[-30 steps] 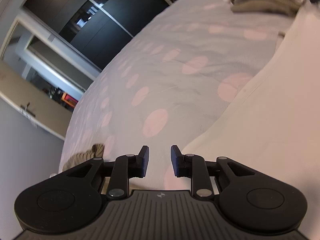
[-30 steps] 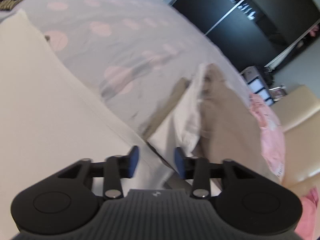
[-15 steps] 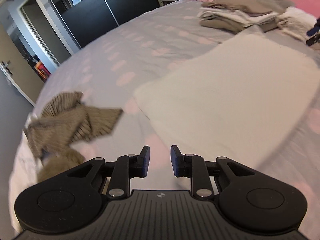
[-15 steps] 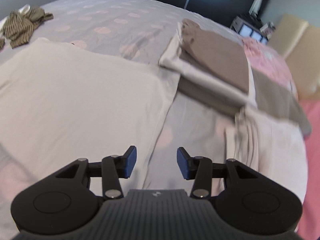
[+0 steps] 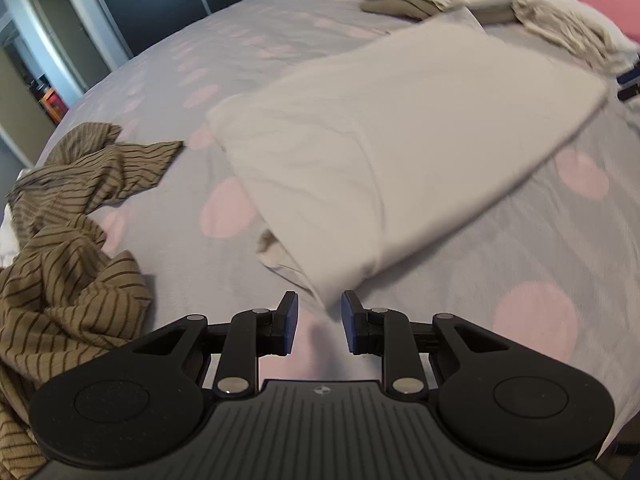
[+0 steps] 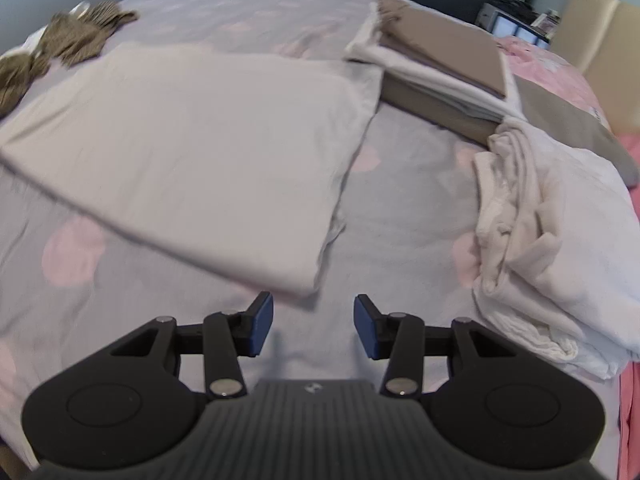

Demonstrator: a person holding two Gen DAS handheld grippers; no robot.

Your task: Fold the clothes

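Folded white garment [image 5: 392, 152] just beyond left tool [image 5: 316, 322].

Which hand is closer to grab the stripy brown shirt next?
Probably the left. The striped shirt lies crumpled right beside the left gripper, whose jaws are open and empty. From the right gripper, it sits far off, beyond the folded cream garment.

Left gripper [image 5: 316, 322]: tilted downward, jaws parted by narrow gap, nothing between blue pads [image 5: 289, 320], black finger links splayed symmetrically.
Right gripper [image 6: 314, 326]: tilted downward likewise, jaws parted wider than left, pads [image 6: 262, 322] empty, touching nothing. No hand or sleeve visible in either view.
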